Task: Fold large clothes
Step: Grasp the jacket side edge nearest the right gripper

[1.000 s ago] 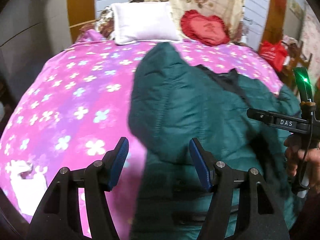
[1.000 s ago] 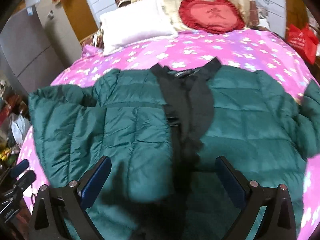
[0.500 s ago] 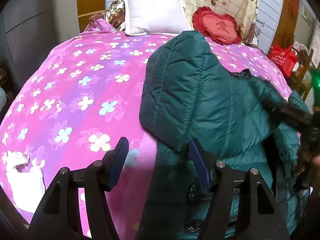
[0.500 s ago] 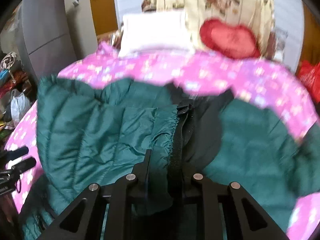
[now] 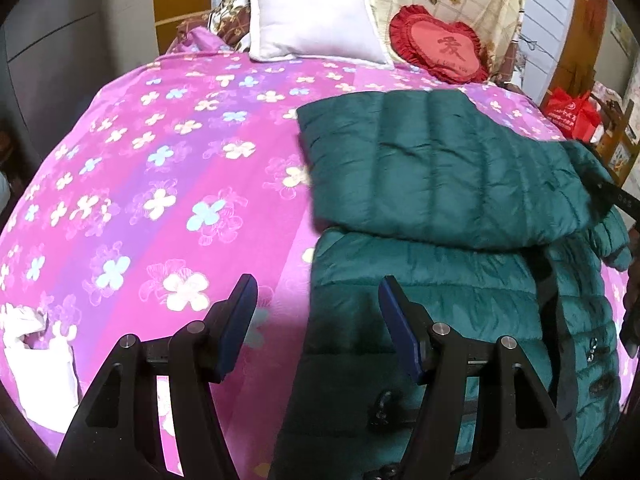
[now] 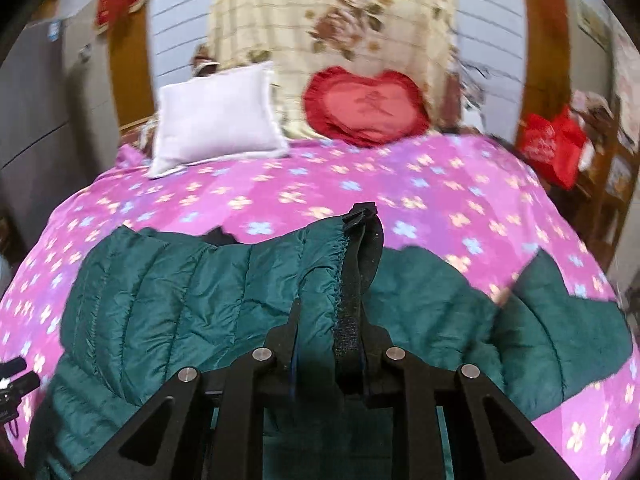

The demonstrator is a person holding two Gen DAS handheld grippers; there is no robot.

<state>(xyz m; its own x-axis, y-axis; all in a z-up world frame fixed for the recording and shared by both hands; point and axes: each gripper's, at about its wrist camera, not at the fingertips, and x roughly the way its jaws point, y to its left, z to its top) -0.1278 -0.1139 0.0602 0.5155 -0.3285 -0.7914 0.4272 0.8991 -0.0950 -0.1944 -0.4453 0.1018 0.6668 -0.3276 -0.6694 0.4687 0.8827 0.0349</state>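
Holding: your right gripper is clenched on the green jacket's black-trimmed front edge.
Left gripper: your claw stands released, straddling the jacket's left border.
Jacket: spread on the pink bedspread, one panel folded across.

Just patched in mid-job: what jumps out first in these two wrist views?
The dark green puffer jacket sprawls over the right half of the pink flowered bedspread, one panel folded across its body. The right gripper is shut on the jacket's black zipper edge, lifting it, while the left gripper hangs open by the jacket's near left edge. At the head of the bed sit a white pillow and a red heart cushion.
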